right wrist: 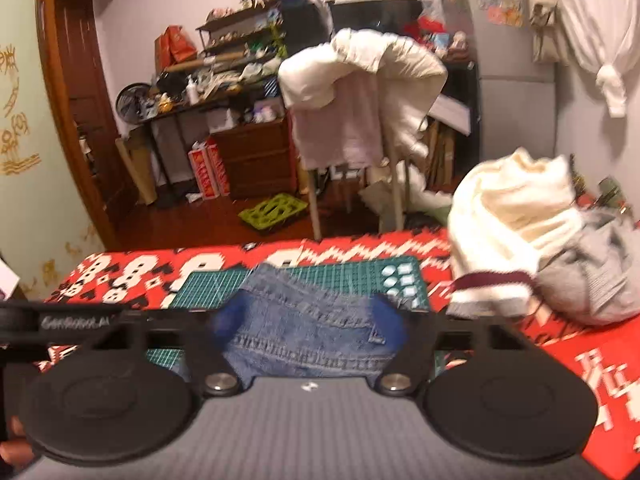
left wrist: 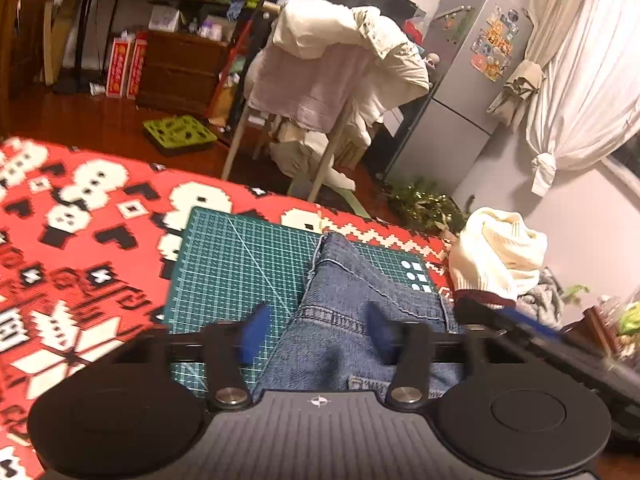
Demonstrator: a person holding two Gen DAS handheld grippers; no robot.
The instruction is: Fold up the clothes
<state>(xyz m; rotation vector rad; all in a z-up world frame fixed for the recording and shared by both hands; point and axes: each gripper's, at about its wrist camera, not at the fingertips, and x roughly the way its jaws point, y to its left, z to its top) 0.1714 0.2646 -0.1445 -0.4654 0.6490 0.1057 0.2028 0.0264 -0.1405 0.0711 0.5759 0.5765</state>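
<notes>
Denim jeans (left wrist: 352, 320) are being shown lying on a green cutting mat (left wrist: 240, 264), which is being carried by a red patterned tabletop (left wrist: 80, 240). The left tool (left wrist: 320, 334) is being held wide apart above the waistband, nothing gripped. The right tool (right wrist: 306, 324) is likewise being held wide over the denim. A cream sweater (right wrist: 516, 216) is being seen heaped just beside the mat's right edge.
</notes>
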